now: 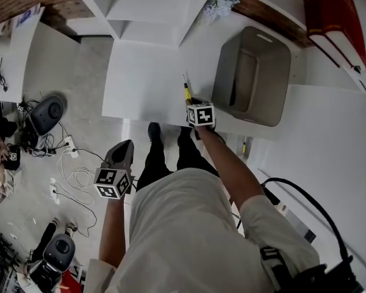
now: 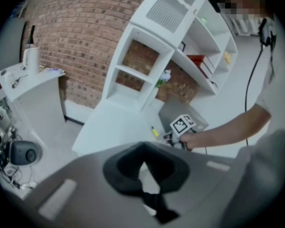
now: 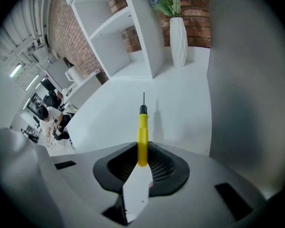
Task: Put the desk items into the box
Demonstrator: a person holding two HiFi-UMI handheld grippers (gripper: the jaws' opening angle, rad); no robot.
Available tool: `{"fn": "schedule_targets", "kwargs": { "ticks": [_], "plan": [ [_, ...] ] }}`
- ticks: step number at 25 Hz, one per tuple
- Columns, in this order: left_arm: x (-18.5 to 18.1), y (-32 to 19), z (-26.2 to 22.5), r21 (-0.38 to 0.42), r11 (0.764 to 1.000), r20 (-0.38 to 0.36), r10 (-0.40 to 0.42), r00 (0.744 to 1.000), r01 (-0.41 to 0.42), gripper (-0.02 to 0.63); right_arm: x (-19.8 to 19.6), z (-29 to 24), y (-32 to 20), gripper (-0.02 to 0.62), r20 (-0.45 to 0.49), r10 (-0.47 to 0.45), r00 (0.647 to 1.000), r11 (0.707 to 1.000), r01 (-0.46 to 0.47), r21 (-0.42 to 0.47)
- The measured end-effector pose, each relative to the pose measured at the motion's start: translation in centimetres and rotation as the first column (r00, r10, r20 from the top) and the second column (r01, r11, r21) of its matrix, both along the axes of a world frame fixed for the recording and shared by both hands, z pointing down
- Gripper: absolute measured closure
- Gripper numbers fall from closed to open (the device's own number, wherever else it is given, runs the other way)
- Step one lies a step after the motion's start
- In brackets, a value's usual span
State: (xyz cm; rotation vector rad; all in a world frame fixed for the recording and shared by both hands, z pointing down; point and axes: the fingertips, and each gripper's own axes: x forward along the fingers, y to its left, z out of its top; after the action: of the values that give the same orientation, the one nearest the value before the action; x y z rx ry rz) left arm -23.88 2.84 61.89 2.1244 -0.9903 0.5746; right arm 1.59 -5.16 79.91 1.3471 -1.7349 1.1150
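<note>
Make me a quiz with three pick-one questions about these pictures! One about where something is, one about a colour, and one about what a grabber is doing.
1. Where does the grey box stand?
A. on the floor
B. on a shelf
C. on the white desk

2. What colour is the screwdriver handle?
A. red
B. yellow
C. green

3. What is the right gripper doing?
A. shut on the screwdriver
B. wide open and empty
C. holding the box

Answers:
1 C: the head view shows it sitting on the desk top.
2 B: the handle is bright yellow in the right gripper view.
3 A: its pads press on the handle's end.
</note>
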Motion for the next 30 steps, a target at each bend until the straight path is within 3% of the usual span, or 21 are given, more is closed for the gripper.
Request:
{"fn": "schedule_targets", "kwargs": {
  "ticks": [10, 17, 24, 30],
  "plan": [
    [0.5, -3.2, -1.9, 0.081, 0.991, -0.025, 0.105, 0.994, -0.103, 0.603, -2.8, -6.8, 0.4, 0.535, 0.061, 0.005, 0.998, 0.995, -0.011, 0.098],
    [2.3, -4.4, -3.3, 0.127, 0.972, -0.024, 0.204, 0.979, -0.199, 0.603, -2.3, -11.5, 1.2, 0.535, 0.092, 0.03, 0.995, 0.986, -0.044, 0.161],
    [6.1, -5.4, -4.4, 0.149, 0.963, -0.012, 0.228, 0.974, -0.224, 0.603, -1.1, -15.6, 2.5, 0.535, 0.15, 0.007, 0.989, 0.977, -0.038, 0.209],
    [11.5, -5.7, -5.9, 0.177, 0.955, -0.03, 0.245, 0.969, -0.236, 0.603, 0.8, -19.5, 2.9, 0.535, 0.202, -0.039, 0.979, 0.968, -0.013, 0.251]
  ]
}}
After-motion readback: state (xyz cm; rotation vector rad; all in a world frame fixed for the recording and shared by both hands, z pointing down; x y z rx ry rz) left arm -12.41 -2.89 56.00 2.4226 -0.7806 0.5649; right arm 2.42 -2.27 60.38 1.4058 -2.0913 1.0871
